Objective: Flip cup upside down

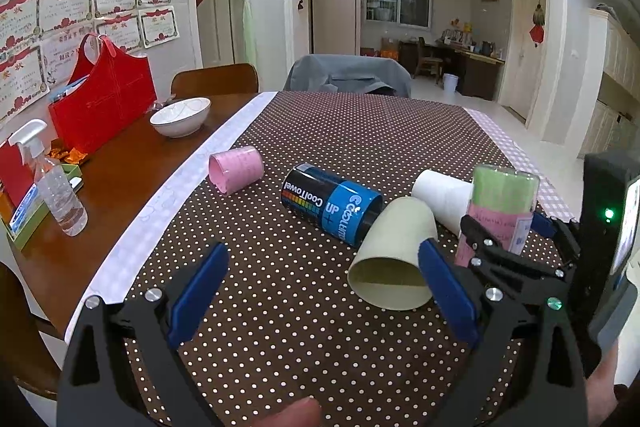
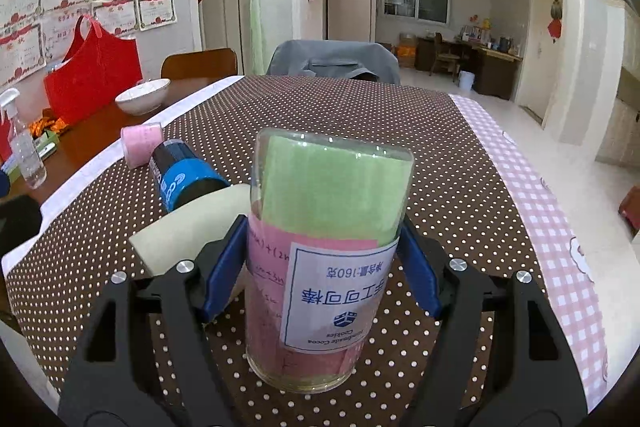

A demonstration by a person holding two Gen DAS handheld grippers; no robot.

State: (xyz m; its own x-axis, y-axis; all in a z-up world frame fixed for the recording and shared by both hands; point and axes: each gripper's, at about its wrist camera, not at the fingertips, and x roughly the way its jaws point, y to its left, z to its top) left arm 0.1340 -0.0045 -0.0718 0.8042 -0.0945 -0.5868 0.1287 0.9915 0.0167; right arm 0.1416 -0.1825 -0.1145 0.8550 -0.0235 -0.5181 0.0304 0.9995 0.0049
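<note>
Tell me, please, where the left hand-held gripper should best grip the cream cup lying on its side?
Probably across the cream cup mid-wall, coming from above. It lies on its side, mouth towards the left hand-held gripper, whose open jaws look wide enough to span it. The blue can crowds its narrow end.

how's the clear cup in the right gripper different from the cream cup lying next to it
The clear cup stands mouth down on the dotted tablecloth; the cream cup lies on its side, its mouth towards the left wrist camera. The clear cup is see-through, with green and pink paper and a printed label inside; the cream cup is plain and opaque. The right gripper clamps the clear cup; the open left gripper holds nothing. Both are on the same cloth.
</note>
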